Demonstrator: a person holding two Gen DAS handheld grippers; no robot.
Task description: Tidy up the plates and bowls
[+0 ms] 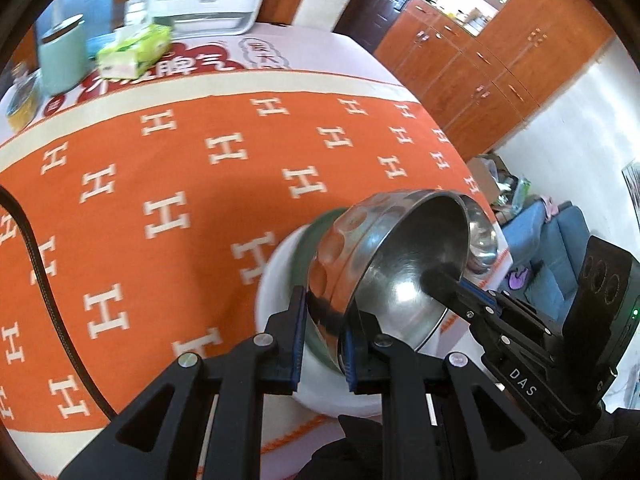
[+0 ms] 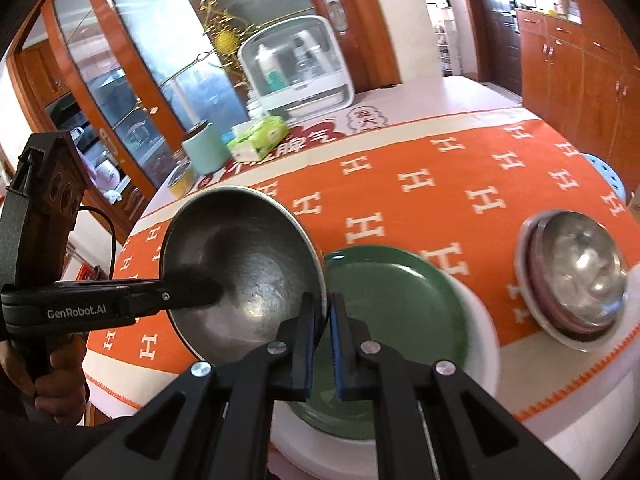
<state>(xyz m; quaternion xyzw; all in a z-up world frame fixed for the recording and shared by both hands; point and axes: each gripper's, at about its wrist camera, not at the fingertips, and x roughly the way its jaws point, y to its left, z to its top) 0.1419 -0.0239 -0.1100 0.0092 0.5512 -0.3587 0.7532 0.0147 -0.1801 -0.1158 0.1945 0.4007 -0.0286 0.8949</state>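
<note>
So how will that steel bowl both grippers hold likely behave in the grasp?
The steel bowl looks rigid and thin-walled, so probably light. Its polished rim may slip between the fingers. Held tilted above the green plate, it could pivot or clatter if released.

A home dining room: wooden cabinets [image 1: 492, 60], clothed table [image 1: 192, 184], sofa [image 1: 560, 248].

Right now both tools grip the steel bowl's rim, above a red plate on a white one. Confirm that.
Wrong on one point: the plate is green, not red, as the right wrist view shows. Both tools, left and right, do grip the steel bowl, above the white plate.
</note>
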